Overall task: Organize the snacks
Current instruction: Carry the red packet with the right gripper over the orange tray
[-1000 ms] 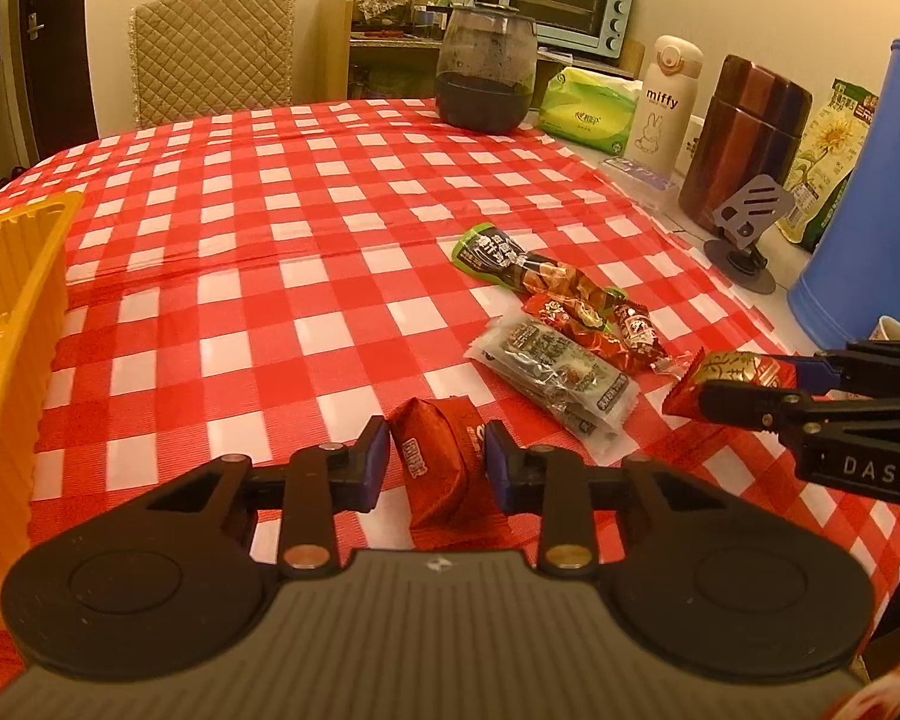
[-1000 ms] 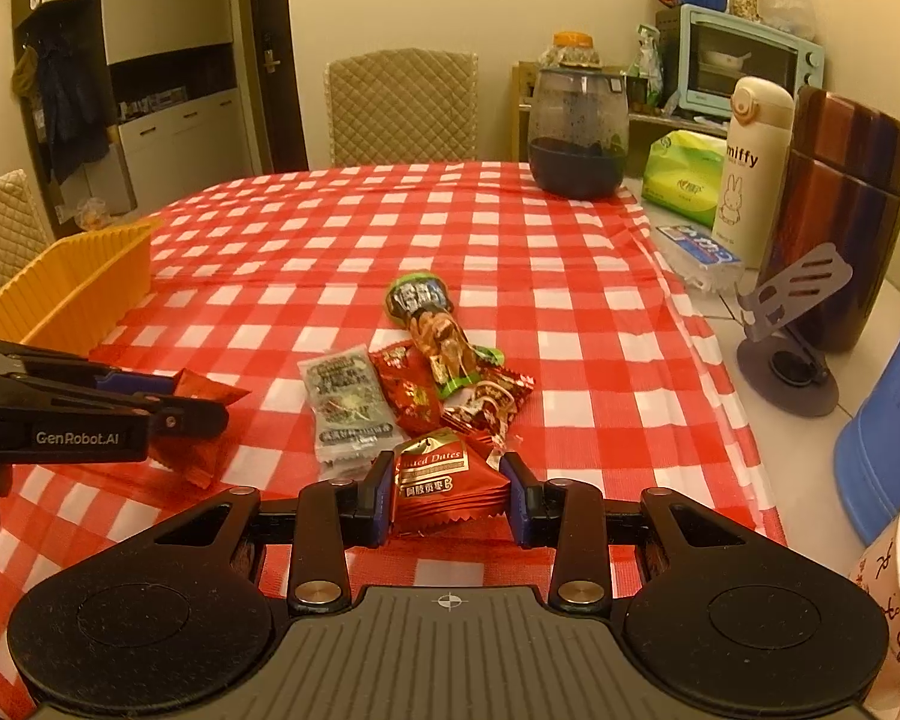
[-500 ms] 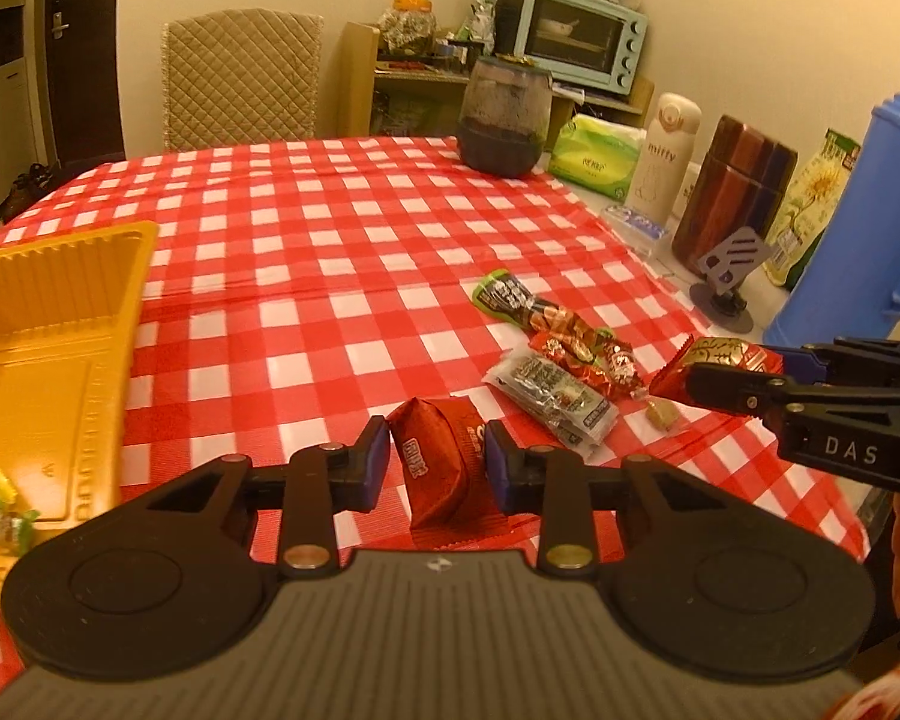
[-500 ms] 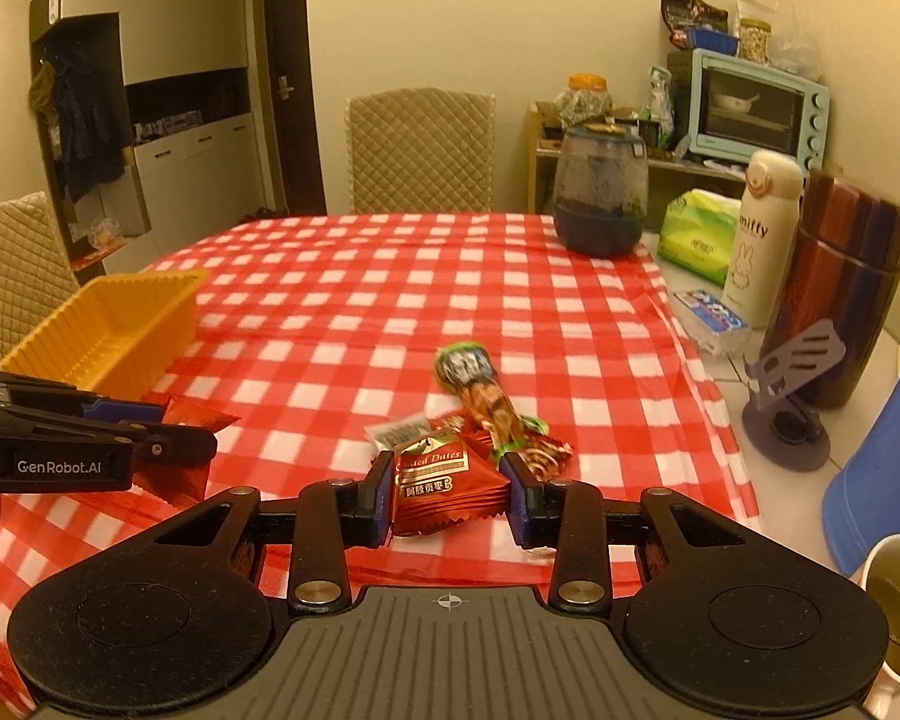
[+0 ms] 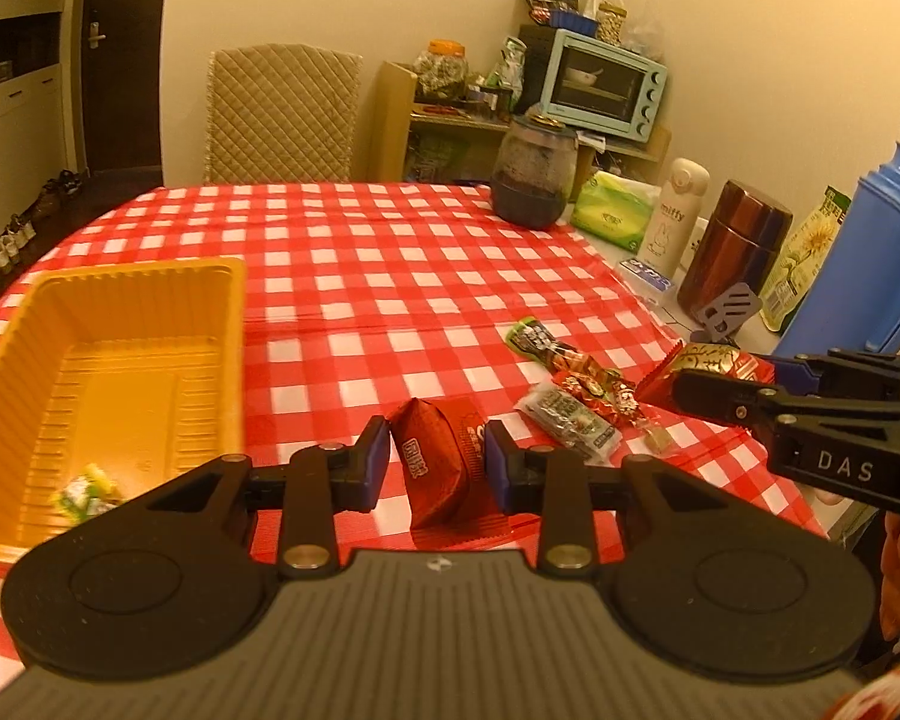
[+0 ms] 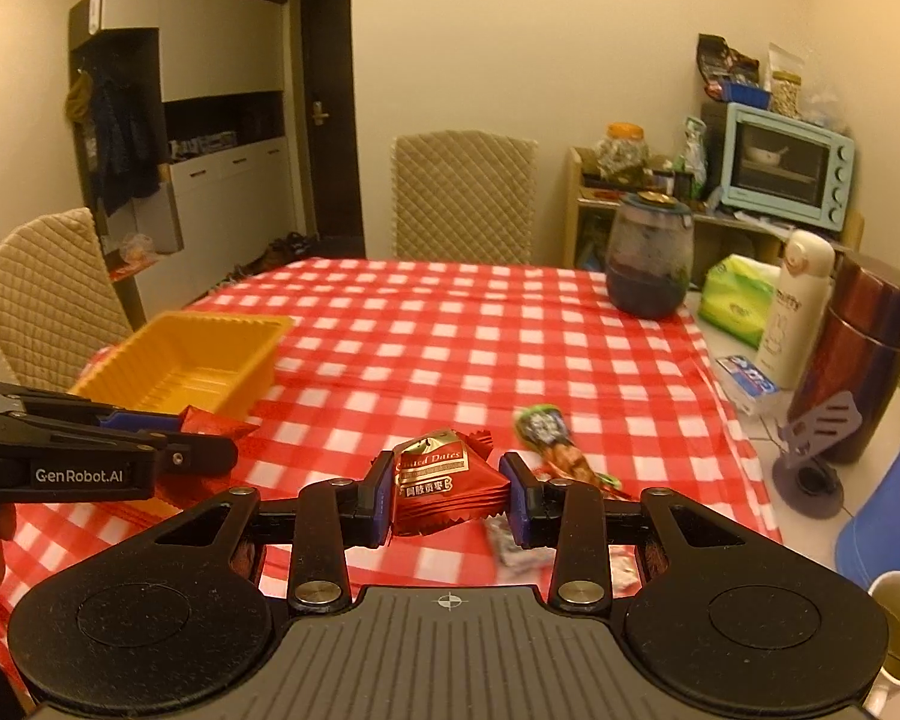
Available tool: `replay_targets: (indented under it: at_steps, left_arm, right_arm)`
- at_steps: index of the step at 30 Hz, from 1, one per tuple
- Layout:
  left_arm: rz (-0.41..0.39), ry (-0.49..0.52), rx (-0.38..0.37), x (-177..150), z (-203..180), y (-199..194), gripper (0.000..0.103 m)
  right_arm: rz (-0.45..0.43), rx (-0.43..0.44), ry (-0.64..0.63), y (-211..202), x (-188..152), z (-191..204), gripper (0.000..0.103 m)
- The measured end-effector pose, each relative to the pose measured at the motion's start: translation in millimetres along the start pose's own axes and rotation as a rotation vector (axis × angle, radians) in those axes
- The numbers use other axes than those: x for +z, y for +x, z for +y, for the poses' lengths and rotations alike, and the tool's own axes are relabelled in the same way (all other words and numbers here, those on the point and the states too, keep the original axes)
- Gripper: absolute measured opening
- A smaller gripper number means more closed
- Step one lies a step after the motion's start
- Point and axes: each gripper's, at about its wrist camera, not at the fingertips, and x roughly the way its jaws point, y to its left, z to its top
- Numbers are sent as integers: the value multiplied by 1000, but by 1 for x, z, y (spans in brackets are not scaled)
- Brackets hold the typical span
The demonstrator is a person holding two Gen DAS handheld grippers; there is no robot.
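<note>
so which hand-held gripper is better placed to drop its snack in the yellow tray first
Left. The left hand-held gripper, shut on a red foil packet, is beside the yellow plastic tray; the right hand-held gripper, holding a red dates packet, looks farther off.

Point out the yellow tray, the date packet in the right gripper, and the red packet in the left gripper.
Yellow tray (image 5: 150,276): left wrist view, far rim.
Date packet (image 6: 444,489): right wrist view, printed front.
Red packet (image 5: 432,468): left wrist view, front face.
</note>
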Motion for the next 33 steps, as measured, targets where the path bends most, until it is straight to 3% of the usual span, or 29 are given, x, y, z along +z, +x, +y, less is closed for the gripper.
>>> replay_targets:
  at_steps: [18, 33]
  left_arm:
    - [-11, -57, 111, -6, 68, -55, 30]
    - [9, -69, 189, -9, 128, -71, 30]
  right_arm:
    - [-10, 115, -22, 15, 15, 82, 37]
    - [27, 198, -68, 53, 26, 143, 37]
